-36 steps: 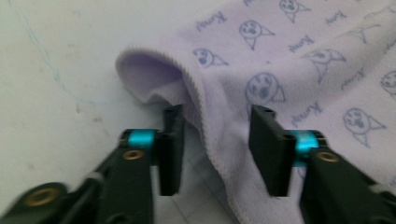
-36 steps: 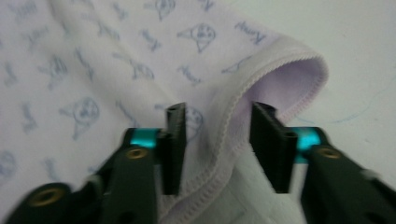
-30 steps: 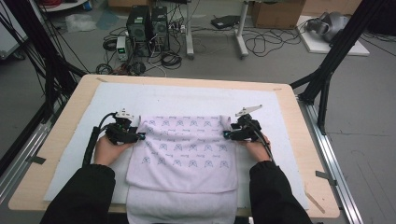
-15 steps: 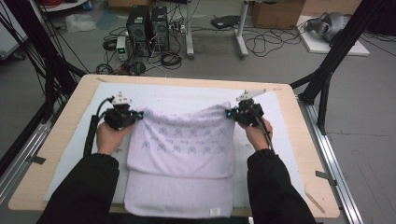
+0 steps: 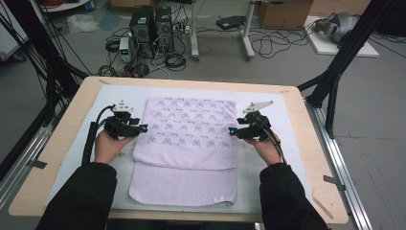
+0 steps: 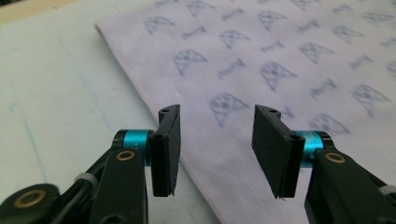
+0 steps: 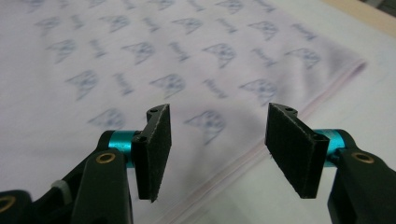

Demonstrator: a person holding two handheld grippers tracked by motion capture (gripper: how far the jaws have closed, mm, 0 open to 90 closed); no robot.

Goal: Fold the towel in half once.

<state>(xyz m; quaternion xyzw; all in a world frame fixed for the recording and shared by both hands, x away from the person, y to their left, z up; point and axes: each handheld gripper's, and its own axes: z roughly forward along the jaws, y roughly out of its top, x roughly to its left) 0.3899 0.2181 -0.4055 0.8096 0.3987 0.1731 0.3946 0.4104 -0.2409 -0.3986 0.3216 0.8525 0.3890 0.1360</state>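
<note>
A pale lilac towel printed with small blue motifs lies folded on the mat, its patterned upper layer over a plain lower part near the person. My left gripper hovers at the towel's left edge. Its jaws have just been opening and hold nothing. In the left gripper view the gripper stands open above the towel's edge. My right gripper hovers at the right edge, also just opened and empty. The right gripper view shows this gripper open over the towel.
The towel rests on a white mat covering a wooden table. Black frame posts stand at both sides. Beyond the far edge, computers and cables sit on the floor.
Half a second ago both grippers were shut on the towel's upper corners. They have let go, and the patterned layer now lies flat, reaching farther across the mat. Both grippers have lifted slightly.
</note>
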